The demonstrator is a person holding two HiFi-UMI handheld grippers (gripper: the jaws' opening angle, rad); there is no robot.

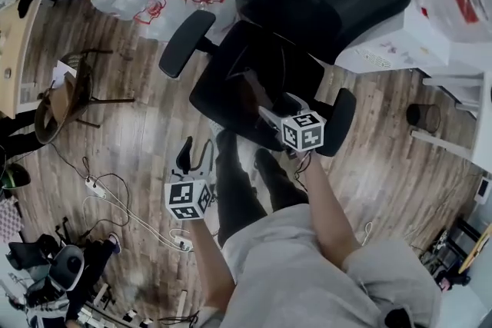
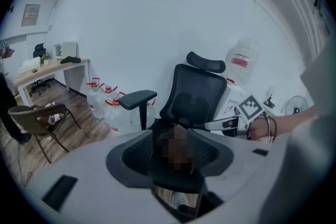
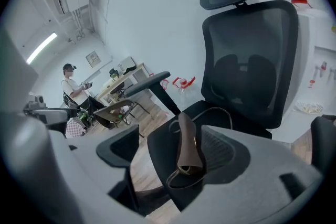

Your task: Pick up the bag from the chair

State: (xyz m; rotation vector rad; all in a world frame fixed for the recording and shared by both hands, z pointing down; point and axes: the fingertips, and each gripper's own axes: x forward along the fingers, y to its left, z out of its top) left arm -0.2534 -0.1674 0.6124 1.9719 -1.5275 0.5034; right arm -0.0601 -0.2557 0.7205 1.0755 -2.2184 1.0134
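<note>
ahead of the right gripper (image 3: 176,150), framed between its two jaws, lies the brown bag (image 3: 189,147): narrow, slumped on the seat (image 3: 157,162) of the black mesh office chair (image 3: 247,60), with a small gold fitting (image 3: 197,142) on its side. its thin dark strap (image 3: 223,111) trails in loose loops past both ends of the bag. the bag sits mid-seat, clear of the armrests (image 3: 149,83), so the front edge gives an unobstructed way in

right gripper: jaws spread wide, pads pressing on nothing. the bag is beyond the tips, not touching them. it points down over the front lip of the seat, which reads as lined up so the bag's narrow body can pass between the jaws

left gripper (image 2: 173,152): jaws likewise apart, and empty. in the head view it hangs further back from the chair than the right one, just beside the person's legs (image 1: 234,188). the seat is well ahead of it, and its own view does not show the bag clearly

judgement: reach phase, no grasp made. the bag looks soft and floppy, so a pinch across the body seems safer than taking the strap, which could slip through or snag on the seat edge
</note>
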